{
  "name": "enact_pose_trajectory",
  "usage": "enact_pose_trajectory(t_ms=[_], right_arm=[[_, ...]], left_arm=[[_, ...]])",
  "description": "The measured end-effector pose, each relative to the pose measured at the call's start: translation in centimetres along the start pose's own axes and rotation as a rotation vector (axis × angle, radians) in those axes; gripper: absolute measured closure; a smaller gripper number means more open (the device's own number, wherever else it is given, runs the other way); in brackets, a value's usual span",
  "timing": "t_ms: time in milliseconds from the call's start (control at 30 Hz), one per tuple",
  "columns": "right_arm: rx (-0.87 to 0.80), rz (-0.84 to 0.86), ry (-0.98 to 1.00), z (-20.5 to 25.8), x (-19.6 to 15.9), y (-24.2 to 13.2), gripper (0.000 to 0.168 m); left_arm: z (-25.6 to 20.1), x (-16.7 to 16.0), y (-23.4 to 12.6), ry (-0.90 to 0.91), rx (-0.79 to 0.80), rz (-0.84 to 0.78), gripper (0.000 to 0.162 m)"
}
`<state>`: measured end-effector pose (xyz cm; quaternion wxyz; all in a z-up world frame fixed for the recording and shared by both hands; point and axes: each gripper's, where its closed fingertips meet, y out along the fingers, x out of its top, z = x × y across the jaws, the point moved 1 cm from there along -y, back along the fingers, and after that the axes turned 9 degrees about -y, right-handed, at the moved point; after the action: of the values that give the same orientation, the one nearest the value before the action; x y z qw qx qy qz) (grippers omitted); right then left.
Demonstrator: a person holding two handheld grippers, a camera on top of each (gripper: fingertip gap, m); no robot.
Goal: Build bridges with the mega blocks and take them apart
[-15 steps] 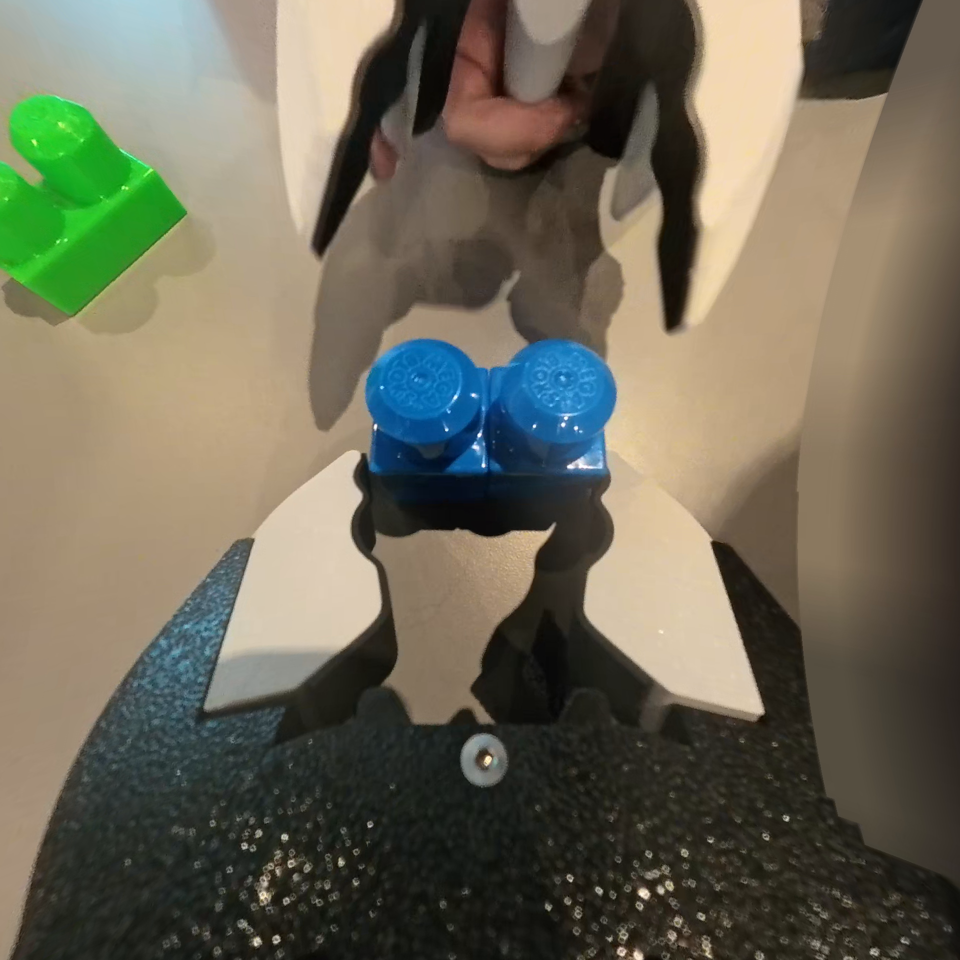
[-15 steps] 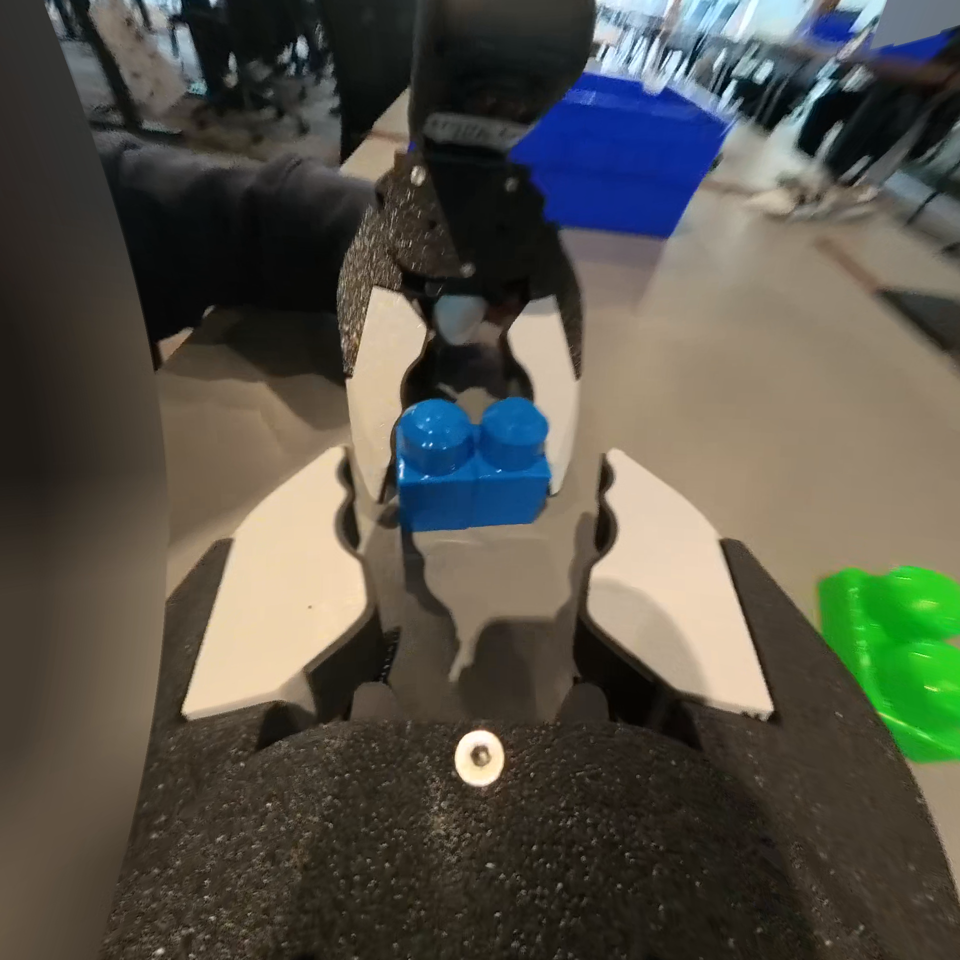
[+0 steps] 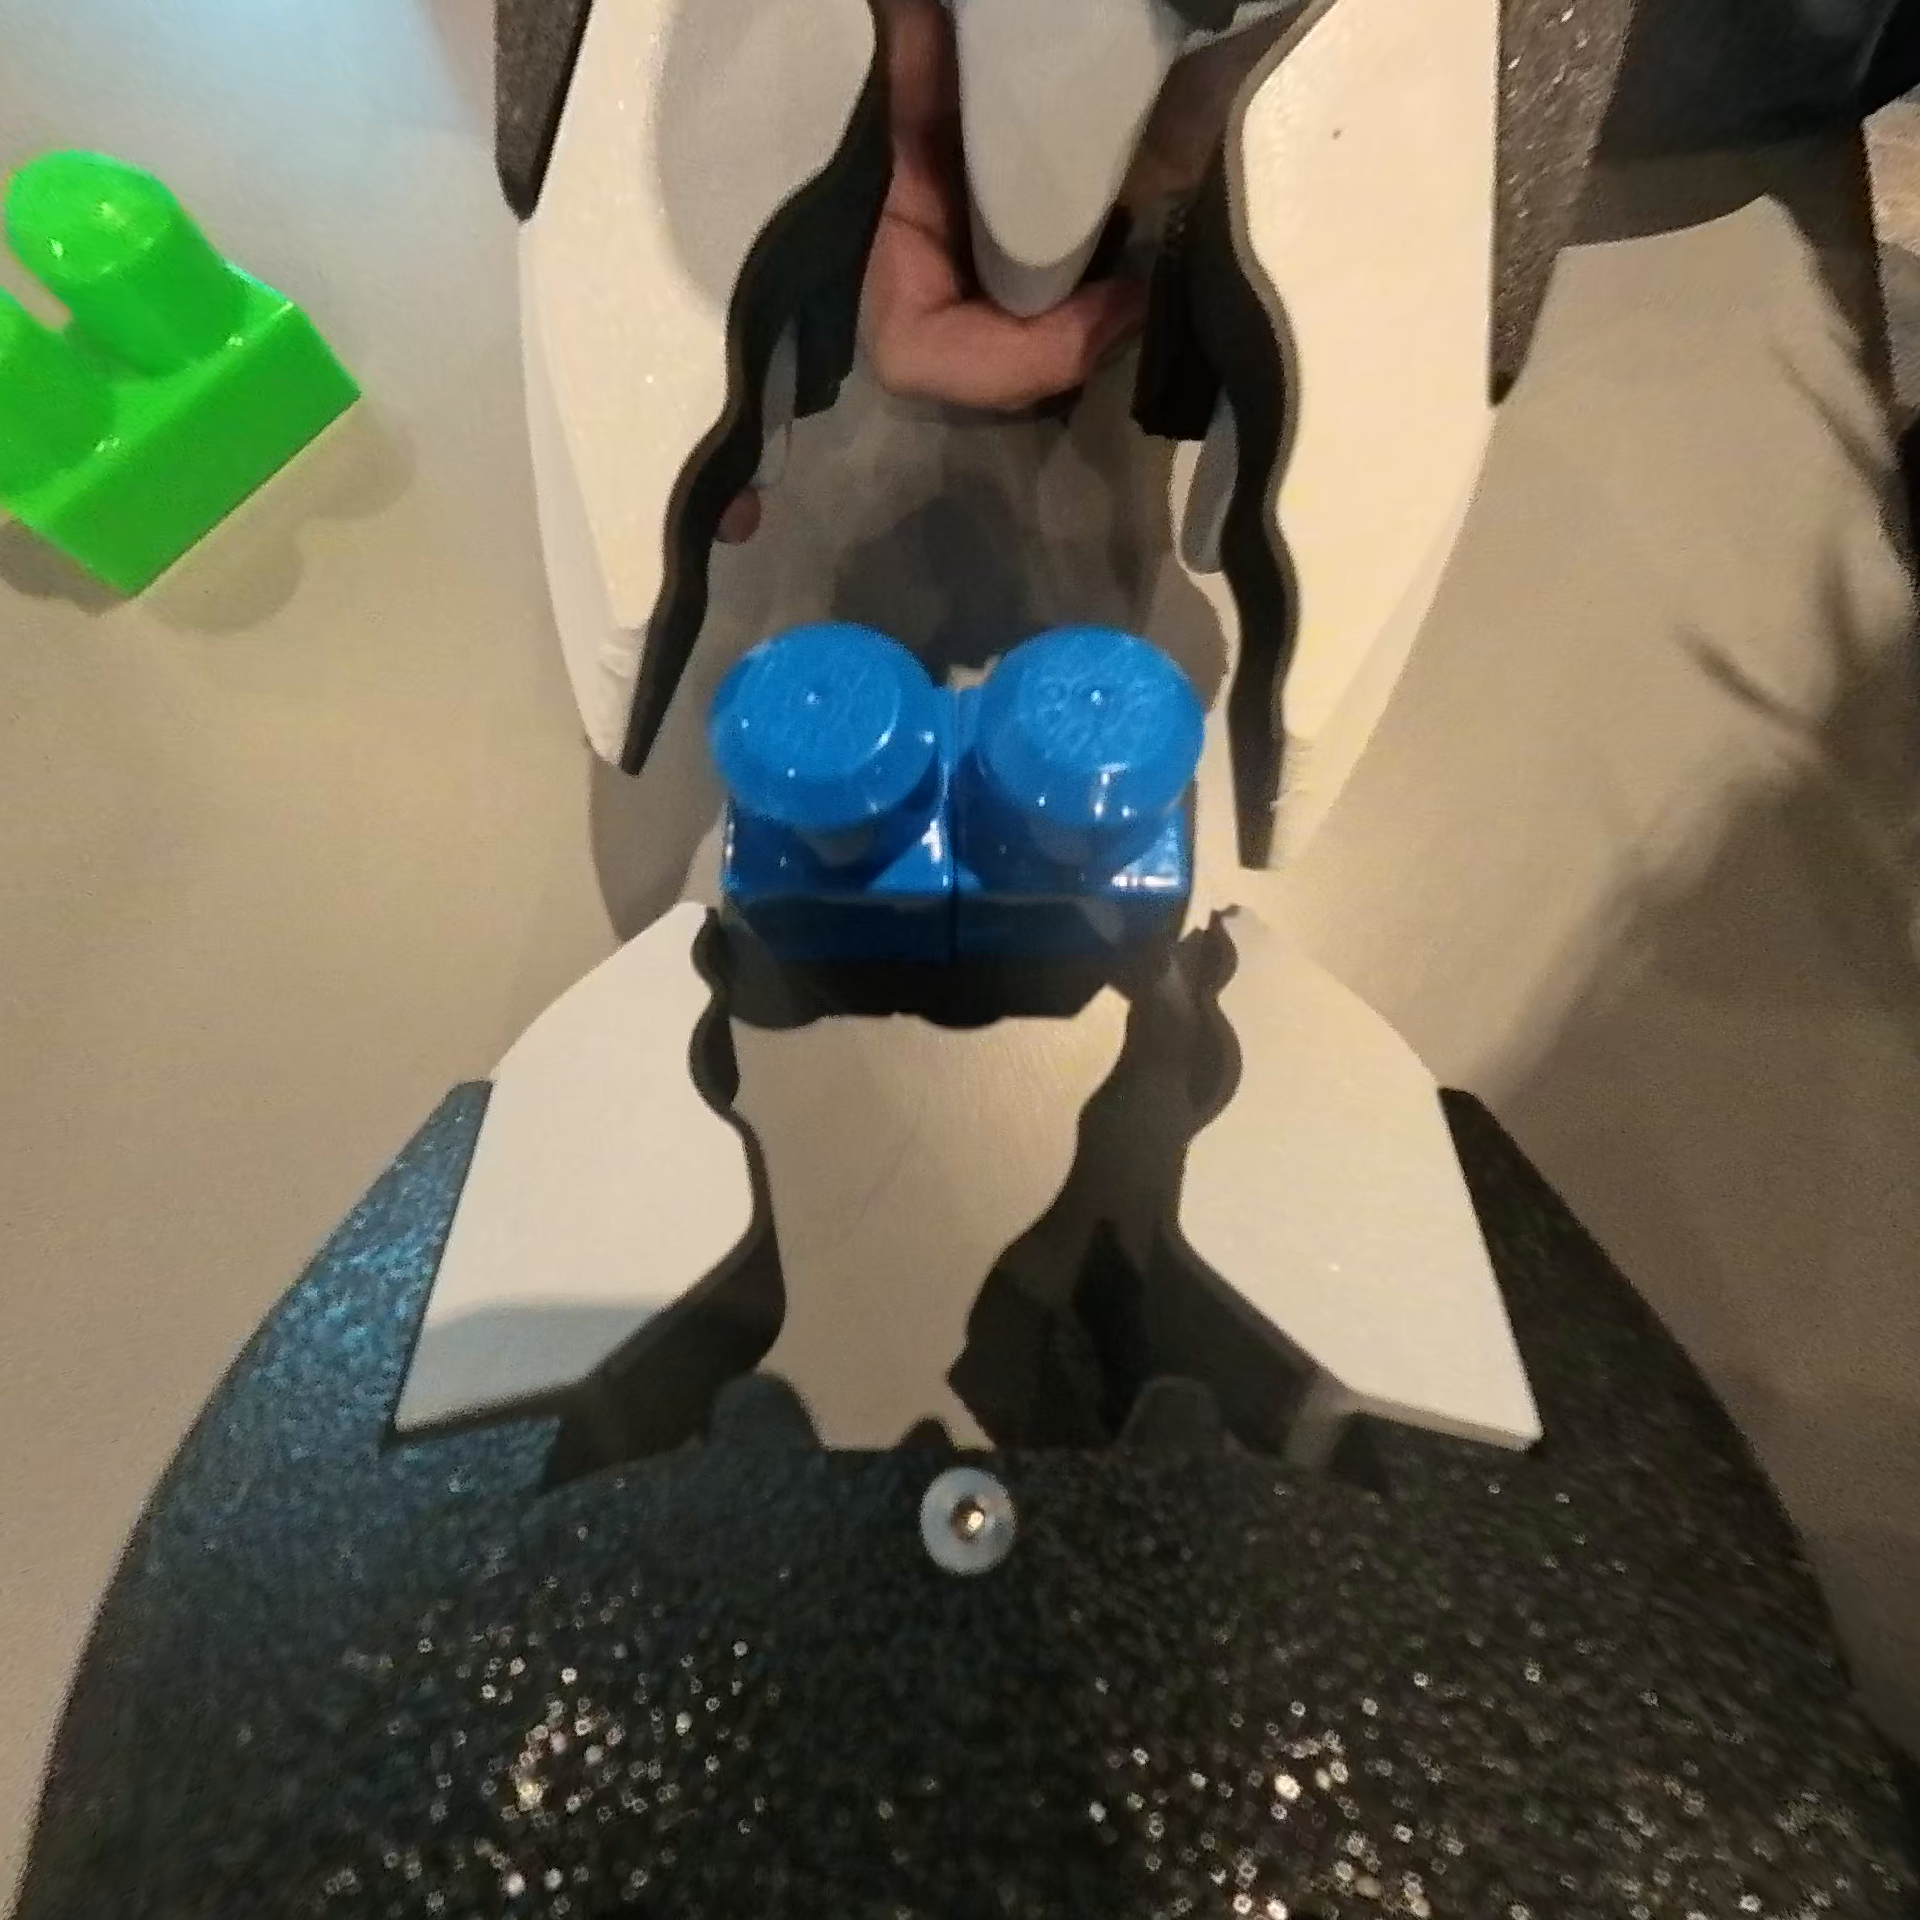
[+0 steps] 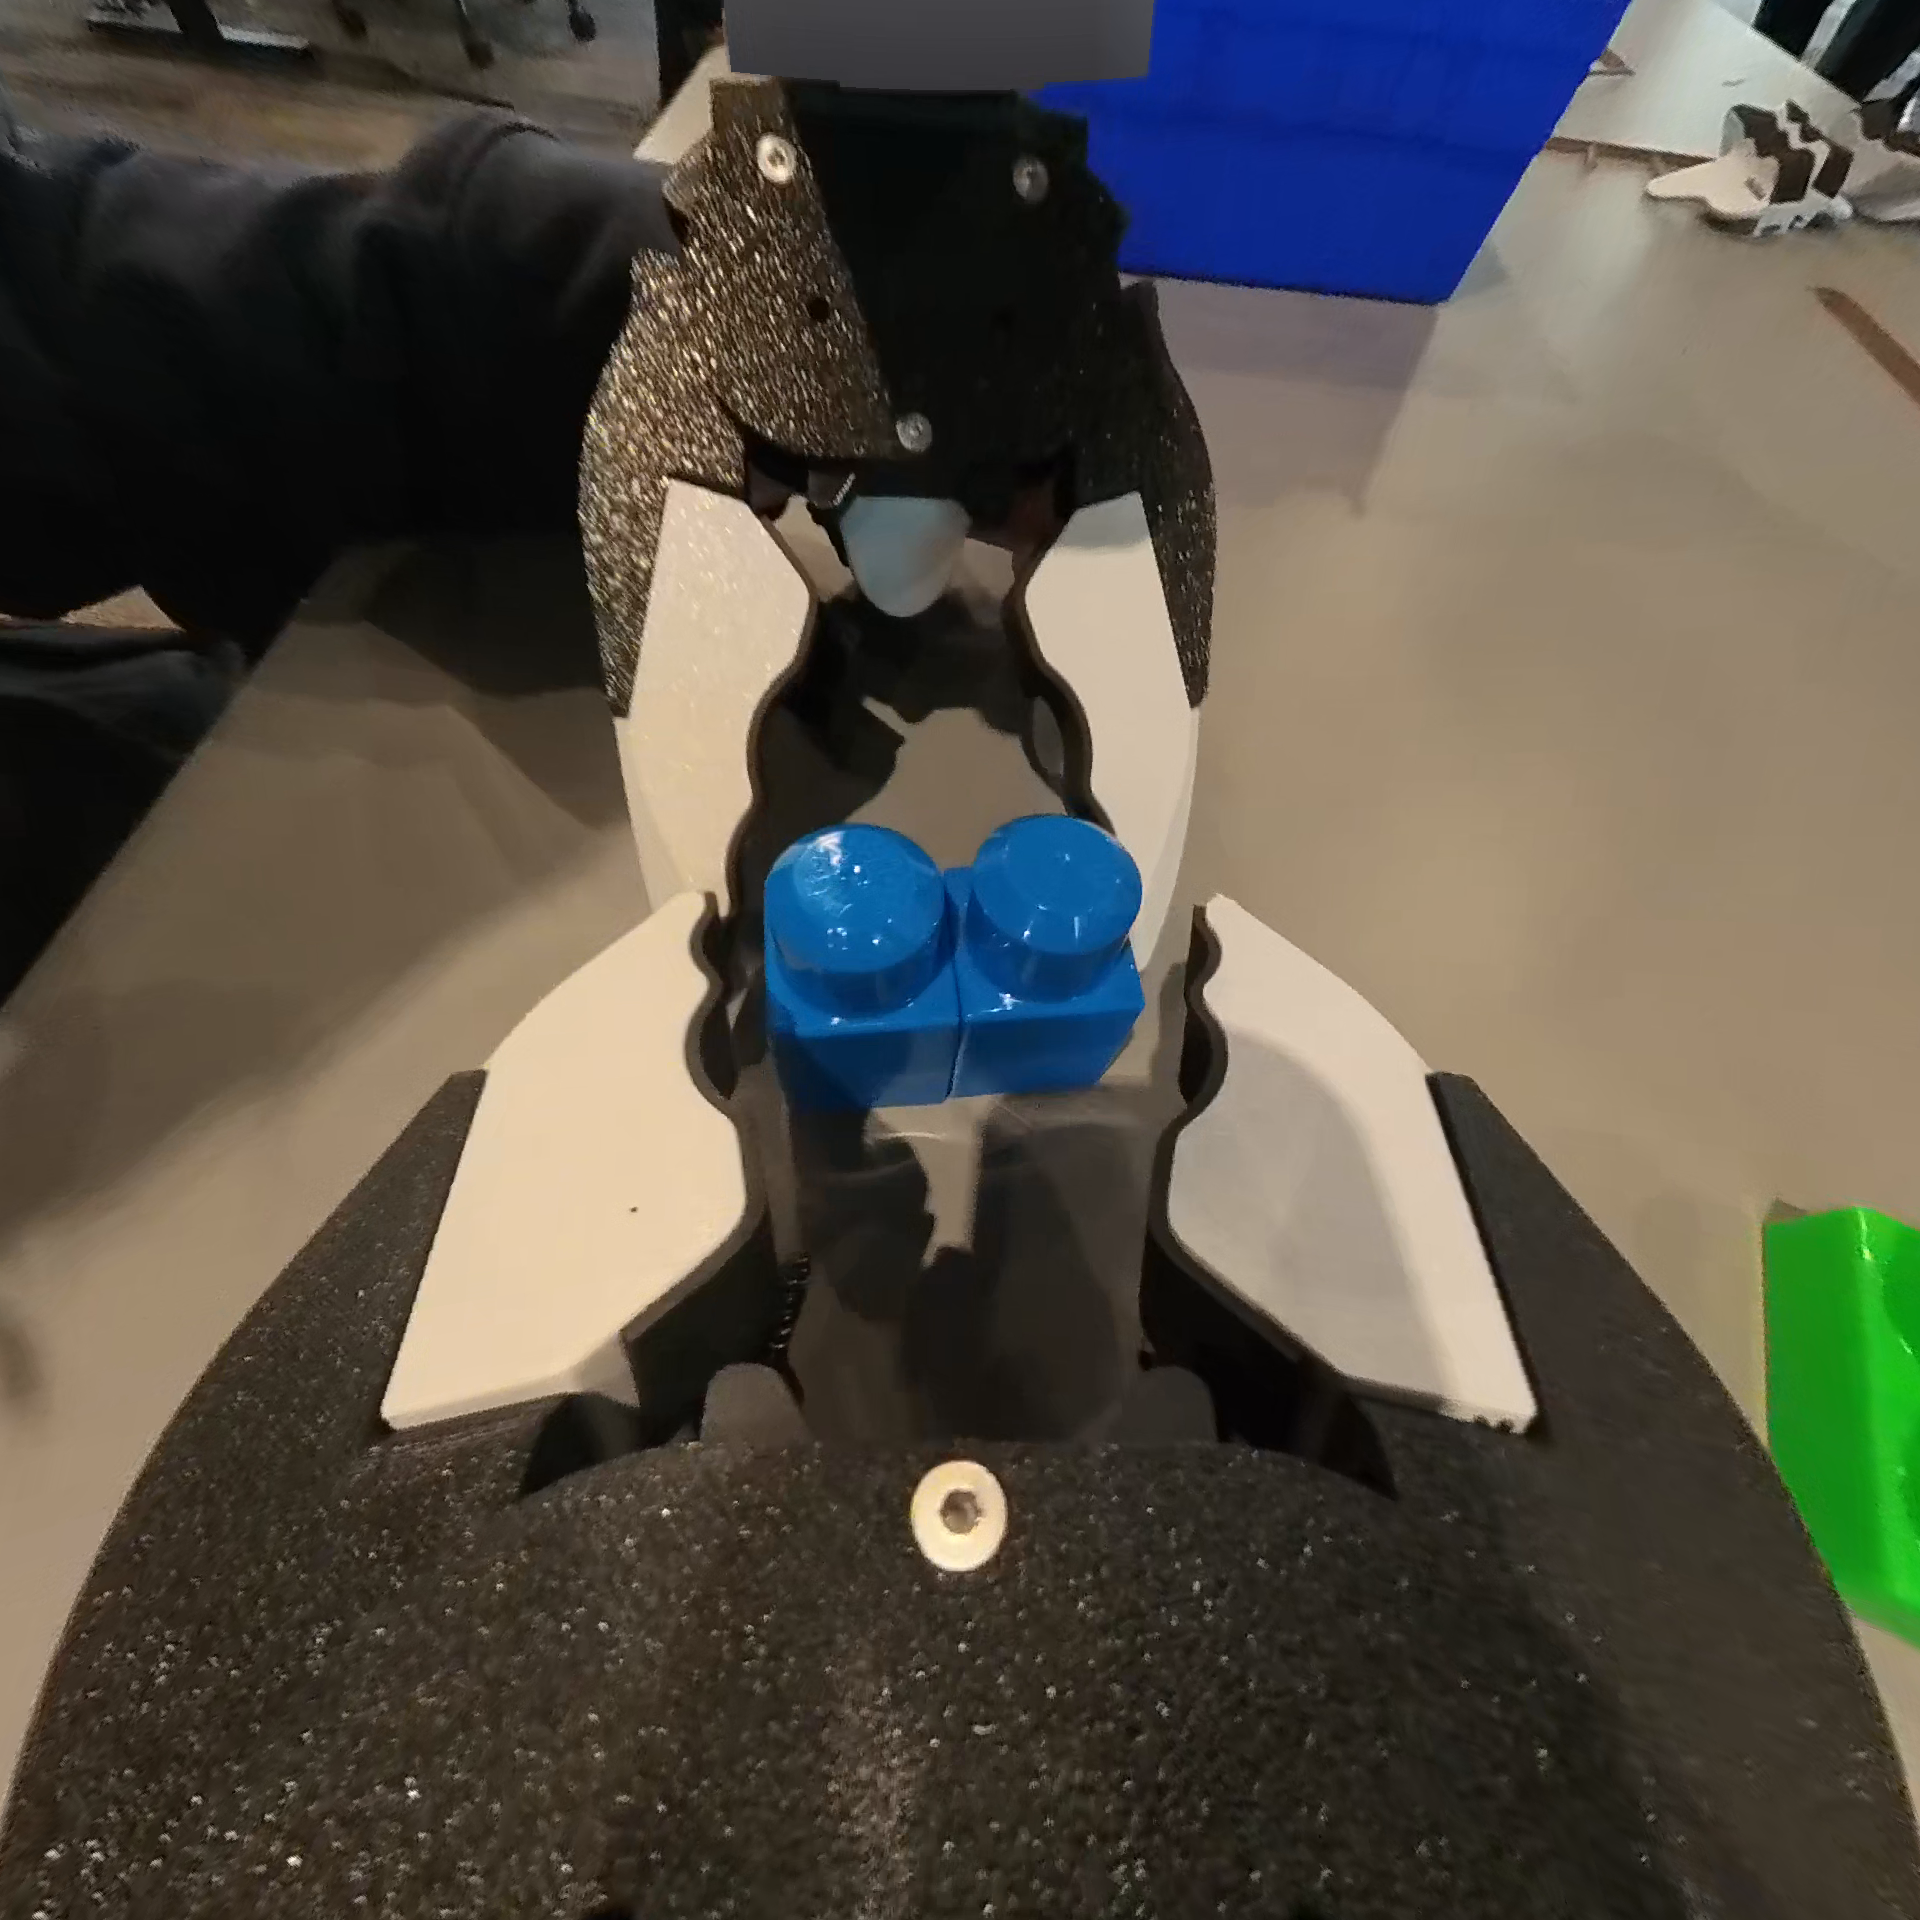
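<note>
Two blue one-stud blocks stand side by side on the beige table, with a seam between them. My left gripper is shut on the pair, one fingertip against each outer side. My right gripper faces it from the opposite side, open, with its fingers flanking the same blue blocks and a small gap on each side. The left gripper also shows in the right wrist view, and the right gripper in the left wrist view. A green two-stud block lies on the table apart.
The green block sits just right of my right gripper. A blue bin stands at the far table edge. A dark sleeve reaches in from the left. White and black gripper parts lie far right. Less than 4 cm separates the two grippers' tips.
My right gripper has moved in toward the blue blocks, and its fingers now straddle them. The left gripper still holds the blocks in place.
</note>
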<state>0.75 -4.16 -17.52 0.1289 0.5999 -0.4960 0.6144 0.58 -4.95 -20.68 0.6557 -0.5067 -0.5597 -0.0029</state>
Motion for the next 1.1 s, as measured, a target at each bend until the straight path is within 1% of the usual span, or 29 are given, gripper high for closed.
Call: enact_pose_trajectory(t_ms=[300,433,733,967,1100], right_arm=[[0.033,0.041,-0.029,0.49,-0.23,0.53,0.087],[0.038,0.05,-0.021,0.44,-0.33,0.55,0.086],[0.045,0.059,-0.029,0.63,-0.4,0.61,0.095],[0.041,0.062,-0.038,0.6,-0.41,0.67,0.095],[0.061,0.086,-0.052,0.89,-0.65,0.92,0.086]], left_arm=[[-0.05,-0.23,-0.08,0.013,0.012,0.005,0.074],[-0.05,-0.25,-0.08,0.014,0.014,0.005,0.074],[-0.05,-0.26,-0.07,0.015,0.015,0.005,0.074],[-0.04,-0.26,-0.08,0.015,0.015,0.005,0.074],[-0.03,-0.27,-0.09,0.015,0.015,0.005,0.074]])
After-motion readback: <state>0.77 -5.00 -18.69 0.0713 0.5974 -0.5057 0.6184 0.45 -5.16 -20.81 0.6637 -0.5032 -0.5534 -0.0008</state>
